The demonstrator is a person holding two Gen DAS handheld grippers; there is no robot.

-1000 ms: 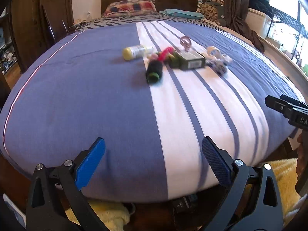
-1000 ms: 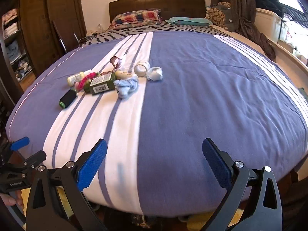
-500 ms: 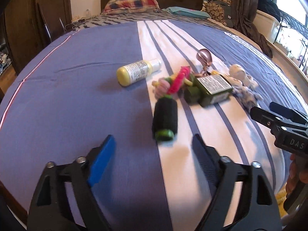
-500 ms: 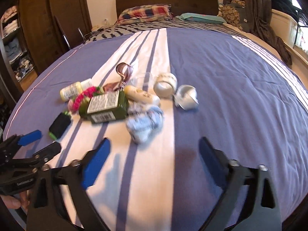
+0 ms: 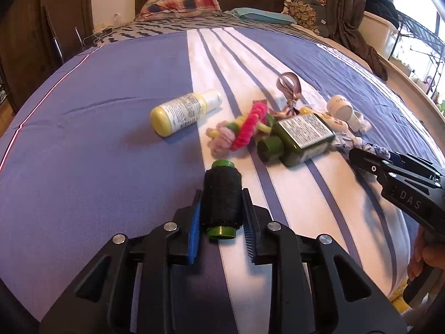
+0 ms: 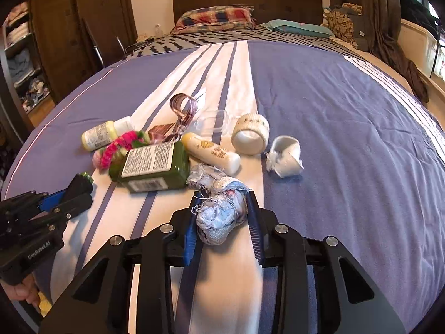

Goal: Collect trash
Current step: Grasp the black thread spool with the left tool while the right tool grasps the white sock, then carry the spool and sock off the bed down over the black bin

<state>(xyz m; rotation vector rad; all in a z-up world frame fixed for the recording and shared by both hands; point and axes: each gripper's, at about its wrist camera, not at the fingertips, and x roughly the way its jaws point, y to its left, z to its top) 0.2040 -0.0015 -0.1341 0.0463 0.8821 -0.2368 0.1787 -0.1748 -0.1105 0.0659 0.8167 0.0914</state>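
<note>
Bed [image 5: 83, 144], blue spread w/ white stripes, fills both views; serves as the sorting surface, trash items heaped mid-frame along the white band.

Green bottle [image 6: 155, 167] lies flat, label up, centre-left of right wrist view; white label w/ fine print and barcode, too small to read. Yellow bottle [image 5: 180, 112] on its side, upper centre of left view, apart from the heap; label print illegible. Cream tube [image 6: 211, 151] just behind the green bottle, gold motif, wording not legible. Pink-and-green twisted cord [image 5: 247, 128] touching the green bottle's cap end. Two white tape rolls, centre right of right view, one torn.

Left gripper [image 5: 222, 217]: jaws have just been closing, now narrow on the black thread spool [image 5: 221, 203], lower centre; pads press its sides, spool lying lengthwise betw. fingers, green core ends showing; judged a side grip so the round body can't roll off.

Right gripper [image 6: 222, 217]: jaws likewise just closing, now clamped on blue-white rag wad [image 6: 219, 214], lower centre; soft cloth bulges betw. pads.

Writing: "DAS" on right gripper body; "GenRobot.AI" on left gripper body. No bin in view.
</note>
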